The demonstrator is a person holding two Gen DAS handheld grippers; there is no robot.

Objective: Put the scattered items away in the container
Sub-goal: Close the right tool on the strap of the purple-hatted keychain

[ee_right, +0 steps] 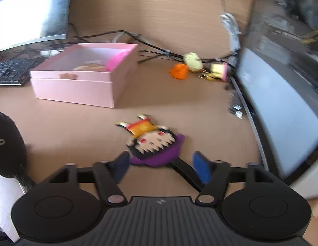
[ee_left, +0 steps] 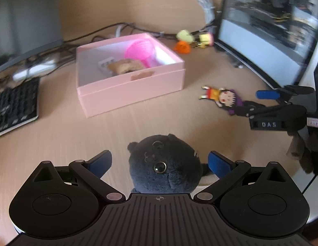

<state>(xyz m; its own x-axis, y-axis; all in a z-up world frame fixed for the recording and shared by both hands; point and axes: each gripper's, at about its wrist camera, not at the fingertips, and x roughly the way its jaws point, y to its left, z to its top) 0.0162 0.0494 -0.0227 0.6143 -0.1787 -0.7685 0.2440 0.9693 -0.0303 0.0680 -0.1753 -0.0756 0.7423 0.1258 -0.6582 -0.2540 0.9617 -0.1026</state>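
A pink box [ee_left: 122,86] stands on the desk and holds a pink item [ee_left: 141,52] and a brown item [ee_left: 126,66]; it also shows in the right wrist view [ee_right: 76,88]. My left gripper [ee_left: 160,162] is open with its blue pads either side of a dark plush cat [ee_left: 165,166], not squeezing it. My right gripper [ee_right: 162,168] is open just behind a flat cartoon figure charm [ee_right: 150,139] lying on the desk, its dark strap running between the fingers. The charm [ee_left: 218,97] and right gripper [ee_left: 269,102] show in the left wrist view.
Small yellow and orange charms [ee_right: 191,65] lie by cables at the back. A curved monitor [ee_right: 282,78] stands on the right, another monitor [ee_right: 29,14] at the back left with a keyboard [ee_left: 13,106] in front. The plush also shows at the left edge [ee_right: 9,145].
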